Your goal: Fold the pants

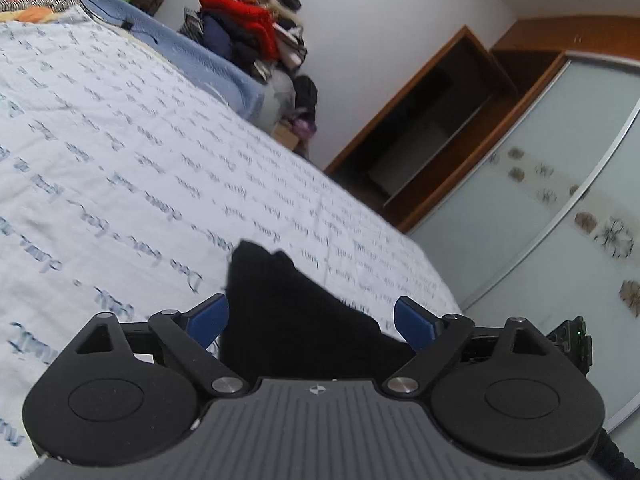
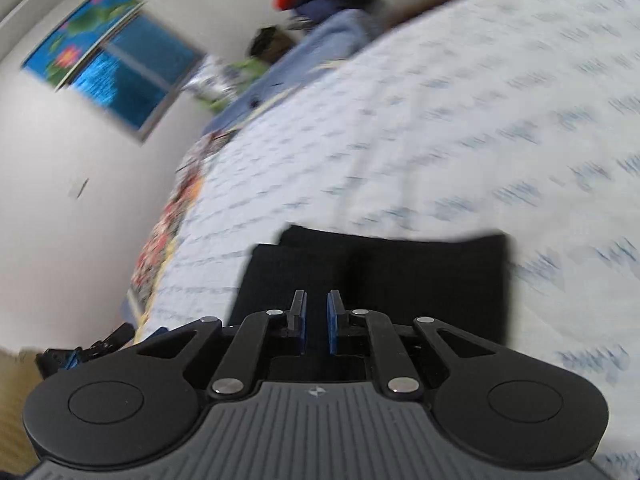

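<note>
Black pants (image 2: 376, 276), near part hidden

light: even, soft | left view: sharp | right view: motion-blurred (fisheye-bent edges)

text: cursive script printed in rows on bedsheet (image 1: 120, 128) | legibility: no word can be read | other labels: none readable

Black pants (image 2: 376, 276) lie folded, flat on my bed's script-printed sheet (image 1: 140, 168); one corner pokes up, perhaps, blur hides detail.
</note>
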A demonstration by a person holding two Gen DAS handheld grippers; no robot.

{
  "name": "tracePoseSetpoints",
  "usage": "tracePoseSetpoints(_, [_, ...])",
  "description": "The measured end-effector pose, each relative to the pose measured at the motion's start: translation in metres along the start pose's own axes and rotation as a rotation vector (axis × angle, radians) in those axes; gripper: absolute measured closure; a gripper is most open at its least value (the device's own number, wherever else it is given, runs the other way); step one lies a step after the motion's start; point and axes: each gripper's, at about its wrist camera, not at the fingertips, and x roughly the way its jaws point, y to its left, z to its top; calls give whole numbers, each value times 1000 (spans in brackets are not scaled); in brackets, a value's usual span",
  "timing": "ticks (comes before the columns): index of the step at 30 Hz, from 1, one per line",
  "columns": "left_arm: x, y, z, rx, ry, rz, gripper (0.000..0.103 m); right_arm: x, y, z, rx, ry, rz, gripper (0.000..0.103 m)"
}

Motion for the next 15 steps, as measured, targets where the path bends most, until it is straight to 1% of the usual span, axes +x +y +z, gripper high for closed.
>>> tracePoseSetpoints(2, [11, 0, -4, -7, 21, 14, 13, 0, -17, -7, 75, -21, 42, 92])
tracePoseSetpoints(3, [15, 0, -5, -11, 29, 23, 13, 5, -21, -9, 101, -14, 70, 92])
tracePoseSetpoints(4, [18, 0, -7, -12, 38, 25, 13, 13, -23, -10, 123, 2, 91, 87])
tracePoseSetpoints(5, [20, -1, -8, -9, 46, 27, 13, 23, -23, -10, 140, 18, 108, 79])
tracePoseSetpoints(6, [20, -1, -10, -5, 50, 30, 13, 34, -23, -10, 149, 37, 128, 69])
tracePoseSetpoints(7, [20, -2, -11, 0, 52, 31, 13, 47, -21, -10, 154, 64, 142, 62])
tracePoseSetpoints(8, [21, -1, -13, 4, 56, 32, 13, 59, -22, -9, 163, 93, 144, 42])
tracePoseSetpoints(9, [21, -1, -14, 7, 61, 40, 13, 69, -24, -9, 173, 115, 131, 36])
tracePoseSetpoints(11, [20, 1, -16, 12, 69, 53, 13, 86, -26, -9, 171, 148, 84, 36])
tracePoseSetpoints(12, [19, 3, -17, 13, 70, 57, 13, 90, -27, -9, 174, 161, 76, 36])
tracePoseSetpoints(15, [19, 11, -19, -3, 80, 66, 13, 100, -23, -10, 185, 198, 125, 36])
